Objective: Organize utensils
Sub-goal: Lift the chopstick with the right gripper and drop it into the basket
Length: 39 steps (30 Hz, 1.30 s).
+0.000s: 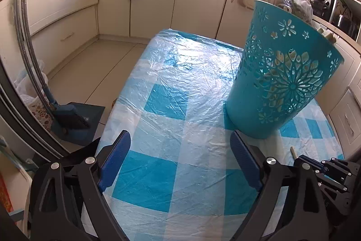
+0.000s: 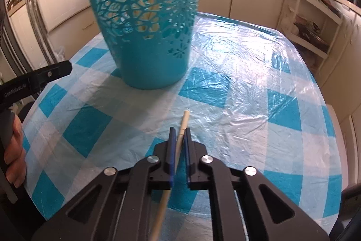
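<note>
The right claw (image 2: 179, 132) is clamping a wooden chopstick (image 2: 183, 125) low over the checkered surface (image 2: 237, 94), the left claw (image 1: 180, 146) is gaping empty, and the teal perforated basket (image 2: 144, 22) is waiting with utensils seemingly already inside.

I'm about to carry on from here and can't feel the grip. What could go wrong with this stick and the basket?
The right gripper pinches the thin wooden stick near one end only, so it may pivot or slip. The teal basket is tall and nothing steadies it; the left gripper is open and empty, so a bump on the rim could tip it.
</note>
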{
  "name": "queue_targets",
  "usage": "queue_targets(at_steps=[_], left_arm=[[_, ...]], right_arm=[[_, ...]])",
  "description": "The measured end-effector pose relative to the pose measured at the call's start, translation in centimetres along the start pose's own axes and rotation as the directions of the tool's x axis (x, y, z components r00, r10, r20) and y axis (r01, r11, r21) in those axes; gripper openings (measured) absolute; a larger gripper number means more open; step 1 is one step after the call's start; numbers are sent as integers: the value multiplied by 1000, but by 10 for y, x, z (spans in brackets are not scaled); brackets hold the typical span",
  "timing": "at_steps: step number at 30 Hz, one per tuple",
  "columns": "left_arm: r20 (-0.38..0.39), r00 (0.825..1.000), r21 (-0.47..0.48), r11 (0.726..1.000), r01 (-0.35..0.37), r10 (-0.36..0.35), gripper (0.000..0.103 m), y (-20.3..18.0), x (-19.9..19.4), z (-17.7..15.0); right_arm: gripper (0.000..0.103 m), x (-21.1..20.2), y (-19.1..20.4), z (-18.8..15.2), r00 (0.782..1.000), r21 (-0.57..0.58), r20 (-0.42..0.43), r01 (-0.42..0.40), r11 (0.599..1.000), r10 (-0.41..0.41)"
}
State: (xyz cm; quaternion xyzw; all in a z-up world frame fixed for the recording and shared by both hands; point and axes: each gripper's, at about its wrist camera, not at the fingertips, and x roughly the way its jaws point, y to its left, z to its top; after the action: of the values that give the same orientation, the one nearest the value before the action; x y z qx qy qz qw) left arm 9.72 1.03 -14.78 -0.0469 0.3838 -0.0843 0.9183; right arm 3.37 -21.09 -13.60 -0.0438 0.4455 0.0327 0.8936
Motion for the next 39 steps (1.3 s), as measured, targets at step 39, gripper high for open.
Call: queue_targets(at_steps=[39], left_arm=[[-44,999,7,1000,29,-29,90,-1,9,1]], right_arm=[[6,-168,-52,164,687,179,715,-358,916,128]])
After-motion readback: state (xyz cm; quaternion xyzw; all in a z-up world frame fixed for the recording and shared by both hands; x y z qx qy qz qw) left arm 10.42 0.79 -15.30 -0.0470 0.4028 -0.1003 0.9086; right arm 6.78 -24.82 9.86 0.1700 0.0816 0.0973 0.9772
